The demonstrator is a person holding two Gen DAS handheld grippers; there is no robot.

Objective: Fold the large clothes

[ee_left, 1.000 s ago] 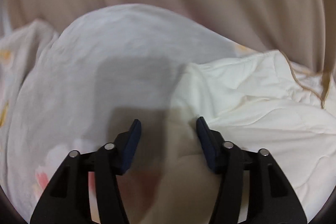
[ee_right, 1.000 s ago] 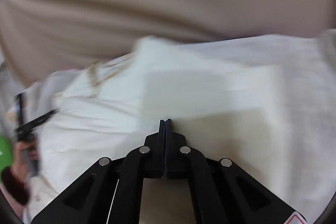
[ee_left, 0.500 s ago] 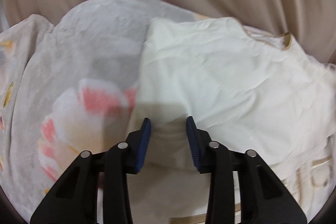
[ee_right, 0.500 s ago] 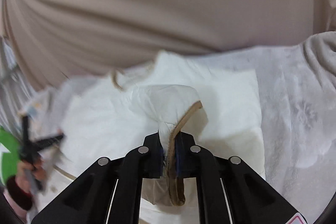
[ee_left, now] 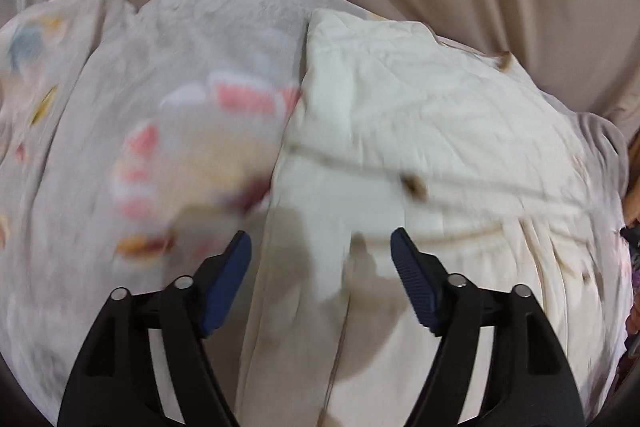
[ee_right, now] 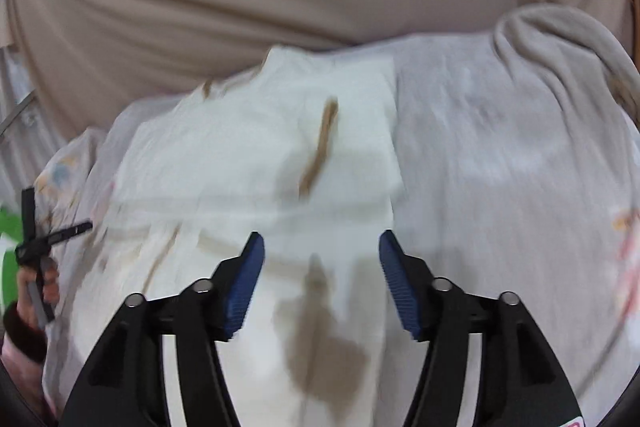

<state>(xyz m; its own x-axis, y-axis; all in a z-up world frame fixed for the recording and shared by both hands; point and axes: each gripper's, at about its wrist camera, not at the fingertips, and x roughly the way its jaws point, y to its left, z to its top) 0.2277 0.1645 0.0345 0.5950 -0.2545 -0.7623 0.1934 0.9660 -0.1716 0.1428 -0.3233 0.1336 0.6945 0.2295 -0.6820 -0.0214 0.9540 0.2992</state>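
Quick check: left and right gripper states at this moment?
Left gripper: open, holding nothing, above the cream garment.
Right gripper: open, holding nothing, above the same garment.

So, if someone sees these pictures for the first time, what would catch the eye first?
Probably the cream garment, lying in the middle of both views on a pale blanket with pink and yellow prints. Next come the two black claws with blue pads: the left claw and the right claw both hang wide open above the garment, gripping nothing. A brown trim runs across the garment's folded part.
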